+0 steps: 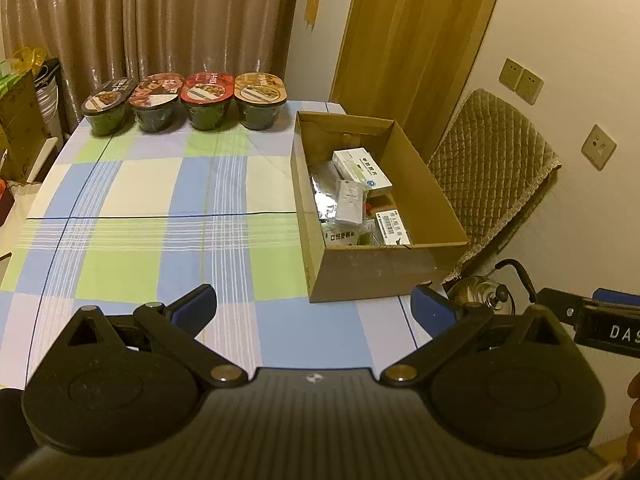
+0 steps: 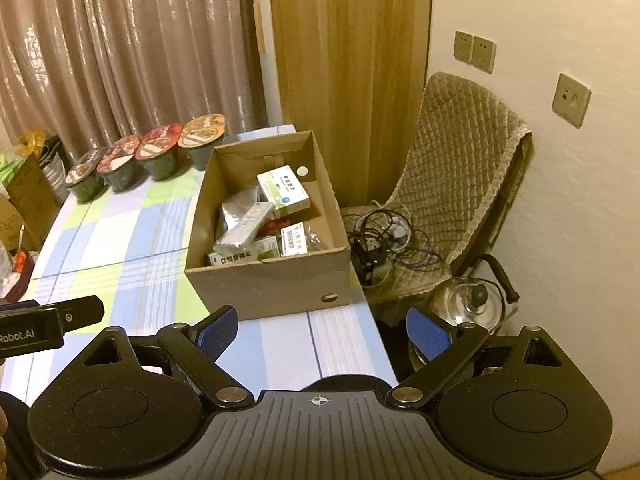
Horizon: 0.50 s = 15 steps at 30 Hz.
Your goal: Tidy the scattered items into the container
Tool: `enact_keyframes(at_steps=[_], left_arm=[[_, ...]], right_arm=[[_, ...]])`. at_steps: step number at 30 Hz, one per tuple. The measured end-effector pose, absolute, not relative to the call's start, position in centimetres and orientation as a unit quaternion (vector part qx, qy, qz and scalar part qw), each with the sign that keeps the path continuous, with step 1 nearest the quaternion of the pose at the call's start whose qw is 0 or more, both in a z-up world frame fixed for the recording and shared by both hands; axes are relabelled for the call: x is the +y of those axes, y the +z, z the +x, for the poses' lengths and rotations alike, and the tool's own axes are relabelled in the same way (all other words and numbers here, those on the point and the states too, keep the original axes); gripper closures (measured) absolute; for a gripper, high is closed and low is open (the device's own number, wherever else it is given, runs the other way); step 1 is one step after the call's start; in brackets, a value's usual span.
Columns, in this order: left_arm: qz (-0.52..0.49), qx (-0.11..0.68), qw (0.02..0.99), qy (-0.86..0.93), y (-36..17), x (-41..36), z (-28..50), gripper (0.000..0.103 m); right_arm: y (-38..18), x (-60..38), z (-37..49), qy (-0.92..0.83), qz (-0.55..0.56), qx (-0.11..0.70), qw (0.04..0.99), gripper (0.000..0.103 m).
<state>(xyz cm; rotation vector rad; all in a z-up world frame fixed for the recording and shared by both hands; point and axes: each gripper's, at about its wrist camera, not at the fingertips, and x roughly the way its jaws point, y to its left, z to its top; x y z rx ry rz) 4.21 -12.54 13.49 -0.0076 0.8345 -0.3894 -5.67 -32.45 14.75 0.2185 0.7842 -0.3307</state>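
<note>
- "DAS" is read in white capitals on the black body of the right gripper (image 1: 600,320) where it enters the left wrist view; "Robot.AI" is read on the left gripper (image 2: 48,326) at the left edge of the right wrist view.
- Printed characters are seen on the white medicine boxes (image 2: 283,189) inside the cardboard box (image 1: 380,272), but they are too small to be read; a barcode label (image 1: 390,226) is seen on one packet near the box's front wall.
- The tidied items are found inside the cardboard box: white cartons, a white remote control (image 1: 350,200) and silver foil packets (image 2: 232,216), piled toward the left wall, with bare floor along the right wall.
- The box's long axis is laid from its near wall away toward the curtain (image 1: 140,20); its open top faces upward.
- The box is set at the right edge of the checked tablecloth (image 1: 160,200), with a strip of cloth between its near wall and the grippers.
- Left of the box, a wide stretch of tablecloth lies bare.
- Four lidded food bowls (image 1: 184,100) are lined up beyond the box along the far table edge.
- Right of the box, a quilted chair (image 2: 460,184) with tangled cables (image 2: 384,236) and a steel kettle (image 2: 468,300) are seen.
- The left gripper's jaws are spread wide with nothing between the blue pads (image 1: 196,308).
- The right gripper's jaws are likewise spread wide and empty.
</note>
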Motion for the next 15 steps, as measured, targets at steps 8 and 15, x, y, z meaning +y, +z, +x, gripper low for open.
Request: enact_keyframes(at_steps=[8,15], left_arm=[[0.003,0.397,0.899,-0.183,13.75,-12.51,3.73,0.001],[0.007,0.396,0.900,-0.184,13.69,-12.62,3.73,0.001]], right_arm=[[15.13,-31.86,-5.78,-0.153,0.101,0.376,0.908,0.007],[15.33,-31.49,-5.51,-0.147,0.098,0.375,0.910,0.007]])
